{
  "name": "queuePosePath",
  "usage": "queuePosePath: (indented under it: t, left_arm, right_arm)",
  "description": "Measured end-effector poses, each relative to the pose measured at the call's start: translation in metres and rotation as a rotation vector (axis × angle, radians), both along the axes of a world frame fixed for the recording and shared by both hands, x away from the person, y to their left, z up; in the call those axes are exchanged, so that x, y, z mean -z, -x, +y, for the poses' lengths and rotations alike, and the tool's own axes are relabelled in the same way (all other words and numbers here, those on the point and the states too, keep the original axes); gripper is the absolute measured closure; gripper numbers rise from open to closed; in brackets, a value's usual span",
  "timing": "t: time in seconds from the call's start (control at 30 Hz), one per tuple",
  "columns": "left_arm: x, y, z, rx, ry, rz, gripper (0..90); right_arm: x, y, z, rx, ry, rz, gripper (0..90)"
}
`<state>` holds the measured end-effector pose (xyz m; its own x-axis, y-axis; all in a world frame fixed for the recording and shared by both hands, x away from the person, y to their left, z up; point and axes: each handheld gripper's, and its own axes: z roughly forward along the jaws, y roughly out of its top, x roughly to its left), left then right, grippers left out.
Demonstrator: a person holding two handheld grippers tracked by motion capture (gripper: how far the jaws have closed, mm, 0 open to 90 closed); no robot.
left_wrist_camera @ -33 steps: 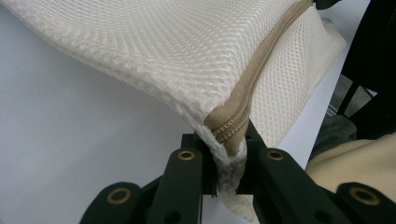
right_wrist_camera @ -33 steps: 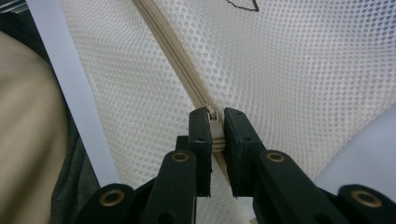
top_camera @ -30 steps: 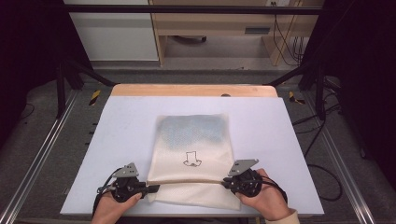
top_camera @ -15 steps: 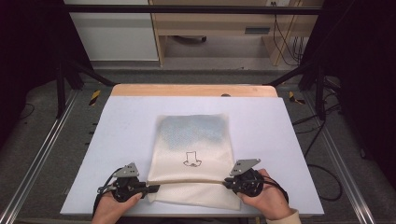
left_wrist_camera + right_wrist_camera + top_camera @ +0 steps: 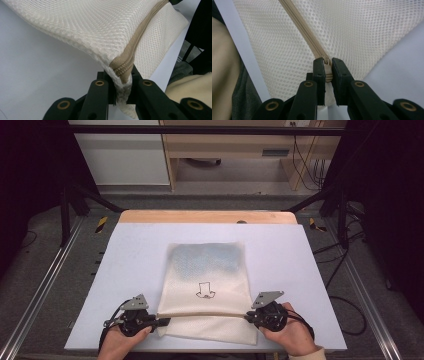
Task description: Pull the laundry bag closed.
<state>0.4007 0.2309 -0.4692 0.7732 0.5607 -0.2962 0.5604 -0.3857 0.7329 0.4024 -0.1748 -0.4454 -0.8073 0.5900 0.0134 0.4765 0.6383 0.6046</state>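
Nothing I can see has shifted over the last second: both tools and the bag sit where they were. From the high view I watch a cream mesh bag lying flat on the pale tabletop, near the front edge and about midway across, with a small black arrow drawing on its upper face and a bluish patch showing through the far end. A tan zipper runs left to right across its near part. My left tool is clamped on the left end of that zipper line; in the left gripper view the black jaws pinch the mesh corner and the zipper tape between them, the fabric lifted off the surface there. My right tool grips the right end; in the right gripper view its jaws are closed on the zipper's end, with mesh spreading away beyond. A hand holds each tool at the near edge.
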Motion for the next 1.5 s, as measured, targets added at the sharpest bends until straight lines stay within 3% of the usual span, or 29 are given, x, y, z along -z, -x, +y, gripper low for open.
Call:
queuePosePath:
  t: [0.47,0.5,0.53,0.6,0.63,0.67,0.7,0.73,0.8,0.97,1.07,1.3,1.4,1.5]
  left_arm:
    - [0.000,0.001,-0.002,-0.007,-0.003,0.002,81.8]
    - [0.000,0.001,-0.001,-0.003,-0.001,0.011,68.8]
    - [0.000,0.002,-0.001,-0.016,-0.010,0.014,68.8]
    - [-0.004,0.005,0.001,-0.089,-0.049,-0.035,47.3]
    - [-0.007,0.006,0.004,-0.107,-0.045,-0.043,38.6]
    - [-0.010,0.007,0.008,-0.128,-0.036,-0.056,32.6]
    - [-0.012,0.008,0.011,-0.151,-0.046,-0.072,23.7]
    - [-0.014,0.009,0.014,-0.174,-0.074,-0.082,20.4]
    - [-0.017,0.008,0.019,-0.211,-0.107,-0.103,18.2]
    - [-0.025,-0.002,0.031,-0.270,-0.150,-0.086,14.9]
    - [-0.033,-0.013,0.036,-0.296,-0.158,-0.079,14.5]
    - [-0.061,-0.048,0.028,-0.272,-0.220,-0.066,10.3]
    - [-0.068,-0.060,0.019,-0.260,-0.241,-0.069,9.8]
    - [-0.074,-0.065,0.015,-0.254,-0.214,-0.089,9.2]
  right_arm:
    - [0.001,0.004,-0.011,0.037,-0.003,0.014,81.8]
    - [0.001,0.003,-0.013,0.048,-0.022,0.023,78.4]
    - [0.001,0.003,-0.013,0.048,-0.022,0.023,78.4]
    - [-0.001,0.002,-0.014,0.067,-0.066,0.025,62.1]
    - [-0.003,0.002,-0.013,0.079,-0.075,0.015,55.0]
    - [-0.005,0.001,-0.012,0.084,-0.080,-0.003,50.2]
    - [-0.010,-0.001,-0.008,0.106,-0.080,-0.023,39.6]
    - [-0.012,-0.003,-0.005,0.120,-0.082,-0.039,35.3]
    - [-0.015,-0.004,-0.002,0.130,-0.088,-0.042,32.9]
    - [-0.033,-0.019,0.008,0.211,-0.083,-0.068,13.2]
    - [-0.041,-0.027,0.009,0.234,-0.069,-0.072,12.6]
    - [-0.070,-0.067,0.012,0.300,-0.040,-0.046,9.7]
    - [-0.070,-0.077,0.015,0.329,-0.040,-0.028,9.8]
    - [-0.063,-0.082,0.021,0.333,-0.045,-0.047,10.1]
